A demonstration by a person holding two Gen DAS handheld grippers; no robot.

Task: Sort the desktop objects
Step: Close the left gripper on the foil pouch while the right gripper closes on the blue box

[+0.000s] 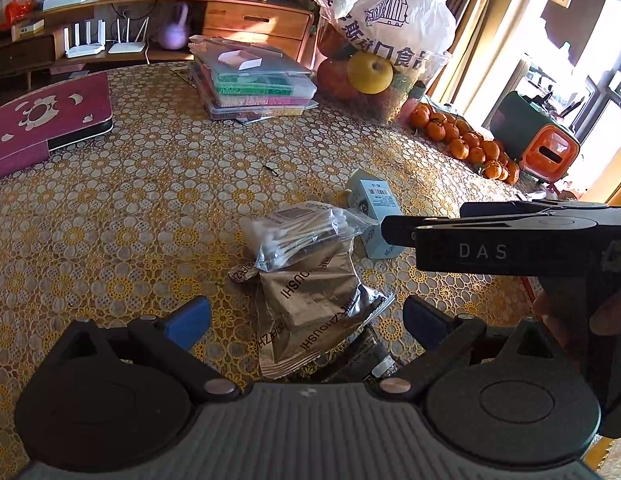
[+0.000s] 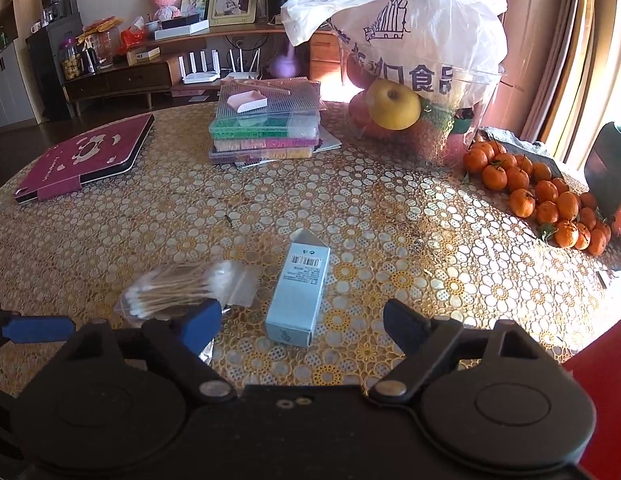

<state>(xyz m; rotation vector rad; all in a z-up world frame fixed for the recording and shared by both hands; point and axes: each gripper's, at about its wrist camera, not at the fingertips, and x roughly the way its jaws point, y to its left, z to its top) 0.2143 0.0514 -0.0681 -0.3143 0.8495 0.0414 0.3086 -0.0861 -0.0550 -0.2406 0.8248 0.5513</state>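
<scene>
My left gripper (image 1: 306, 322) is open low over the table, its blue fingertips on either side of crumpled silver foil packets (image 1: 310, 300). A clear bag of cotton swabs (image 1: 298, 232) lies on the far end of the packets. Something dark (image 1: 366, 356) sits under their near end, mostly hidden. A light blue carton (image 2: 298, 292) lies flat on the patterned tablecloth (image 2: 390, 208). My right gripper (image 2: 304, 326) is open, with the carton's near end between its fingers and not touching them. In the left wrist view the right gripper comes in from the right, side-on, beside the carton (image 1: 374, 200).
At the back stand a stack of clear bead boxes (image 1: 254, 80), a maroon tablet case (image 1: 46, 124), and a fruit bowl under a white plastic bag (image 1: 382, 40). Tangerines (image 2: 542, 196) and a green-orange device (image 1: 538, 140) fill the right side. A small black clip (image 1: 270, 169) lies mid-table.
</scene>
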